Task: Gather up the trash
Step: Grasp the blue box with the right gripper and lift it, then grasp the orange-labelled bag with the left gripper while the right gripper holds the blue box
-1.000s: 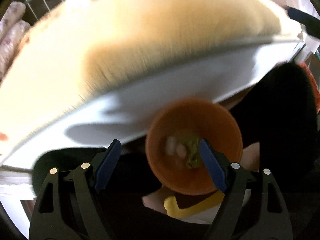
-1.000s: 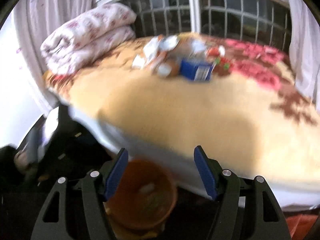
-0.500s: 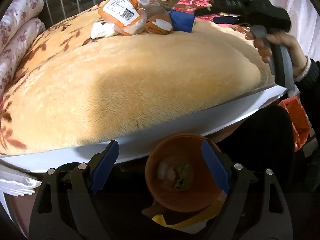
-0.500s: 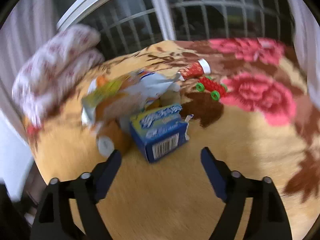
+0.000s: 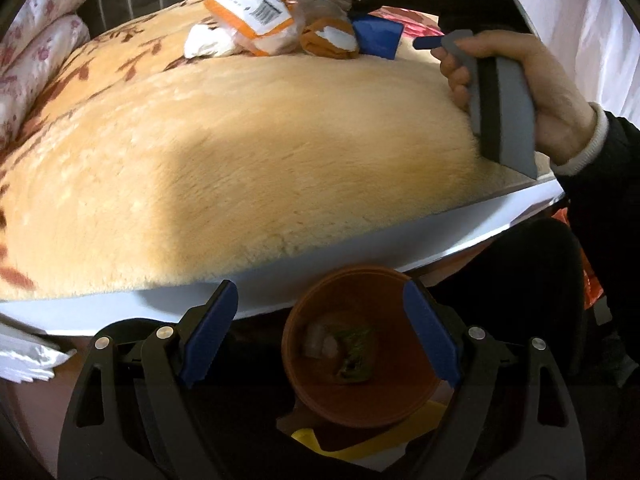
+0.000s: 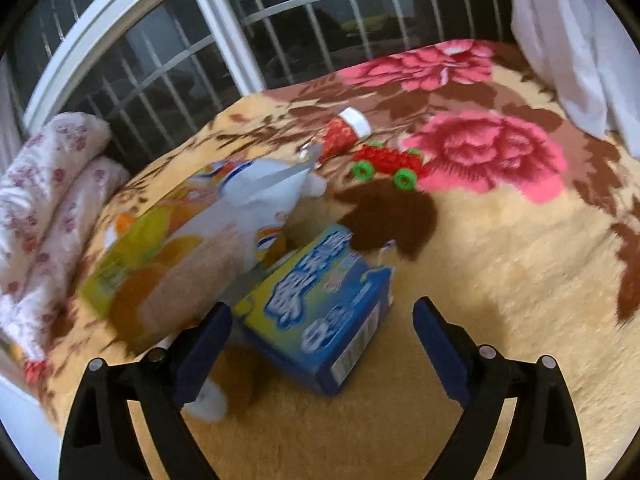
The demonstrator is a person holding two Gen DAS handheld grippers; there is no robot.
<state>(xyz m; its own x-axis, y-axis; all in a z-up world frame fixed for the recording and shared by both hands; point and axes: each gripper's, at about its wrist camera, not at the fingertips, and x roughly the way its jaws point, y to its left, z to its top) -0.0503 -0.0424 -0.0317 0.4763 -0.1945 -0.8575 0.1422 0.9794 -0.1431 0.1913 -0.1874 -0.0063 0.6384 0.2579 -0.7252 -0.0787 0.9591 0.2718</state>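
Left wrist view is looking over the edge of the bed [image 5: 224, 152], so I am going from its left side to its right. At the far left a folded quilt [image 5: 36, 52] is lying by the window. On the blanket a pile of trash is waiting: a white wad [image 5: 208, 42], an orange and white packet [image 5: 256, 8] and a blue box [image 5: 378, 38]. At the right a hand [image 5: 532, 80] is holding the right hand-held gripper [image 6: 322, 332] over the blanket, next to that pile. Below the bed edge an orange bin [image 5: 360, 344] is standing with a few scraps already at its bottom. The left hand-held gripper [image 5: 320, 332] is hanging above the bin, released and carrying nothing.

Judging from this, the collecting is only beginning: a little is in the bin, most is still on the bed.

Right wrist view, from left to right, is showing the big packet [image 6: 192, 240], then the blue box [image 6: 320, 304], and farther back a red tube [image 6: 344, 132] and a red toy car [image 6: 384, 162]. The jaws are opening. The box is lying between the pads but nearer the left one, and they are not pressing it, so nothing is being held.
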